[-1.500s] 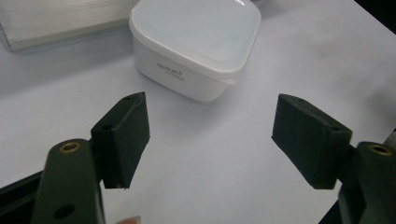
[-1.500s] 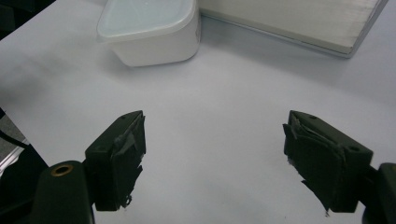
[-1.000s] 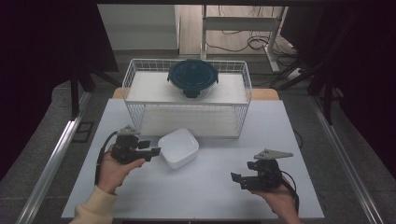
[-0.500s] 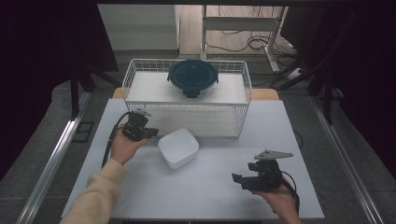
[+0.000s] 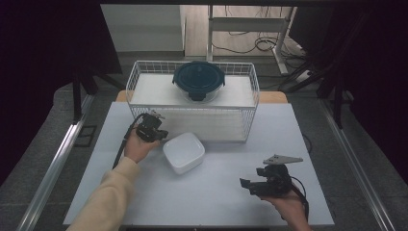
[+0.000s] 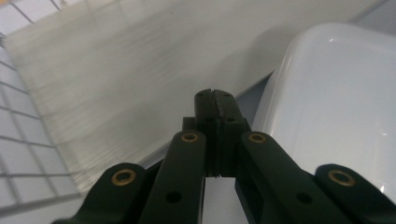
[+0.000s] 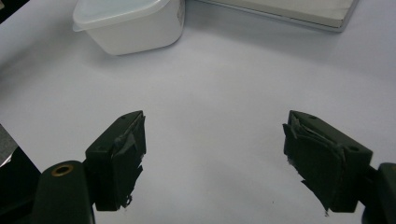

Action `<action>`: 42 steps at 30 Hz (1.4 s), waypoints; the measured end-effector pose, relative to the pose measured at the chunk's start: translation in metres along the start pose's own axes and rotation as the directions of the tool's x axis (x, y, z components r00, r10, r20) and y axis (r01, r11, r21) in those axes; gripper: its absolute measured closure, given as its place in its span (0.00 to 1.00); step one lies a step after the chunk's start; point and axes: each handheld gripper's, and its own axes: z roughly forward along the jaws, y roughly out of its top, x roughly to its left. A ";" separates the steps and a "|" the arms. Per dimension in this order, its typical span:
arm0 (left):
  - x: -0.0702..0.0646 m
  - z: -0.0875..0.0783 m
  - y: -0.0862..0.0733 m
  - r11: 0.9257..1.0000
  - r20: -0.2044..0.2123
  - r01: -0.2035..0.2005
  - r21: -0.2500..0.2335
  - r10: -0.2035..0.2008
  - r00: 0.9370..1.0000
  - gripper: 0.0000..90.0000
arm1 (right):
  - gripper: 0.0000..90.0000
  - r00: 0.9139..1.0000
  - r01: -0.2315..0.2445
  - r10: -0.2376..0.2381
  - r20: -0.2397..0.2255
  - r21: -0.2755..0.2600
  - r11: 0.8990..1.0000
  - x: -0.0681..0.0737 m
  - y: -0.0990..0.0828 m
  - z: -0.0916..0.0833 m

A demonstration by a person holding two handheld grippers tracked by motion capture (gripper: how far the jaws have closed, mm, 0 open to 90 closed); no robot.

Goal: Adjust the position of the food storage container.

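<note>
A white square lidded container (image 5: 183, 152) sits on the pale table (image 5: 211, 207) in front of a white wire basket (image 5: 226, 126). My left gripper (image 5: 161, 134) is just left of the container and close to the basket's front wall. Its jaws are shut together with nothing between them. In the left gripper view the shut left gripper (image 6: 215, 95) points at the gap between the container (image 6: 336, 102) and the basket (image 6: 28, 140). My right gripper (image 5: 248, 185) rests near the table's front right, open and empty. Beyond the open right gripper (image 7: 215, 140) lies bare table, with the container (image 7: 128, 21) farther off.
A dark round lidded bowl (image 5: 198, 80) stands inside the basket at the back. Metal rails (image 5: 53, 163) run along both sides of the table. The basket's base edge (image 7: 289, 11) shows at the top of the right gripper view.
My left hand has moved away from the table's front toward the basket, beside the container, and its jaws have closed empty. The right hand has stayed put.
</note>
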 end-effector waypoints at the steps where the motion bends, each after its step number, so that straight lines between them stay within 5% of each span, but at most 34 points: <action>1: 0.000 0.001 0.000 1.000 0.006 0.005 0.002 -0.005 1.000 1.00 | 0.23 1.000 -0.002 0.002 -0.001 0.000 1.000 0.000 0.000 0.000; 6: -0.004 0.008 0.000 1.000 0.064 0.005 0.031 -0.007 0.998 1.00 | 0.23 1.000 -0.006 0.006 0.001 -0.006 1.000 -0.002 0.000 -0.001; 8: -0.008 0.009 0.000 0.999 0.049 -0.013 0.047 0.011 0.999 1.00 | 0.23 1.000 -0.007 0.007 0.002 -0.008 1.000 -0.003 0.000 -0.002; 24: -0.030 -0.001 -0.013 0.996 0.141 -0.034 0.088 0.022 0.990 1.00 | 0.23 1.000 -0.008 0.008 -0.002 -0.008 1.000 -0.001 0.000 -0.002; 42: -0.072 -0.014 -0.043 0.992 0.247 -0.061 0.114 0.031 0.969 1.00 | 0.23 1.000 -0.005 0.005 -0.001 -0.012 1.000 0.001 0.000 -0.002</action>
